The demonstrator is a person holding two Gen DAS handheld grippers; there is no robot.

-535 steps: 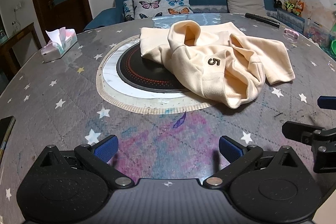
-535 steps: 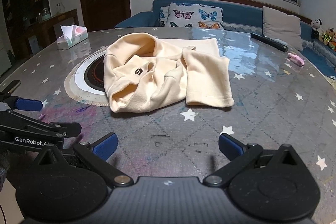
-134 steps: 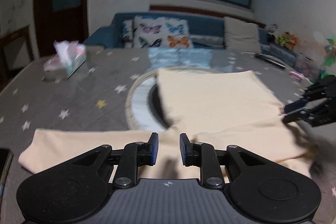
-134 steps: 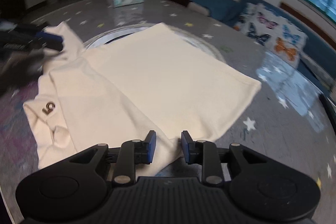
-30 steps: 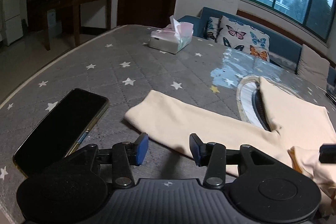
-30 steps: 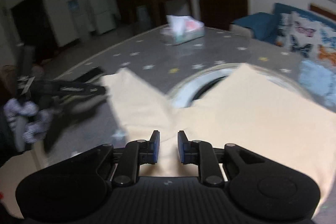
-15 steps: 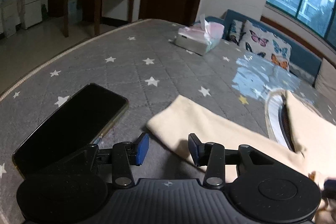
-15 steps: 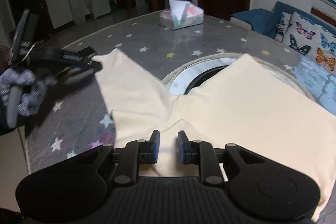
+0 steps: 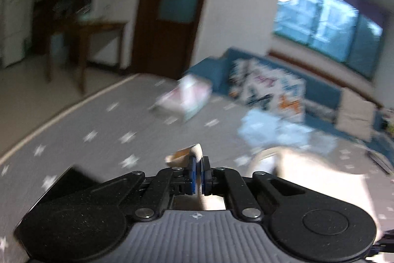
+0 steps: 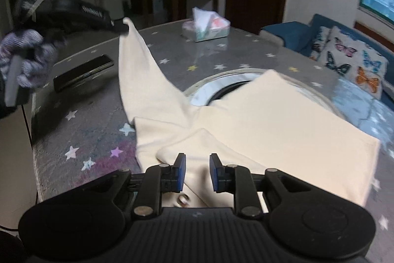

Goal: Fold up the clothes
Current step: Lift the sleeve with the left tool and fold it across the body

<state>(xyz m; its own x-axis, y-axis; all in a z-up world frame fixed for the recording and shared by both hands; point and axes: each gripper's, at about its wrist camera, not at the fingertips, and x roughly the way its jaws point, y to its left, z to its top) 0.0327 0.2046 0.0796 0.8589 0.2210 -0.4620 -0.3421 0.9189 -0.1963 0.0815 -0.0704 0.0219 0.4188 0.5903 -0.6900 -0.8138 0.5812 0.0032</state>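
While pinched: sleeve point(image 10: 138, 70), left tool point(image 9: 198, 173)

Star-patterned table point(image 10: 103, 112) bears cream garment point(image 10: 270, 120), phone point(image 10: 83, 73), tissue box point(image 10: 206, 28).

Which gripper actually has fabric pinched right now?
The left gripper: shut on the sweatshirt sleeve cuff, lifting it. The right gripper hovers over the sweatshirt body, nothing pinched.

Garment point(image 10: 258, 115): plain cream. Table point(image 10: 93, 120): grey, scattered with white stars and a few yellow, with a purple-pink stain near its edge. Cushion point(image 10: 349, 63): white, butterflies in pink, blue and orange. Sofa point(image 10: 290, 36): blue. Phone point(image 10: 83, 73): black. Gripper pads point(image 10: 181, 173): blue.
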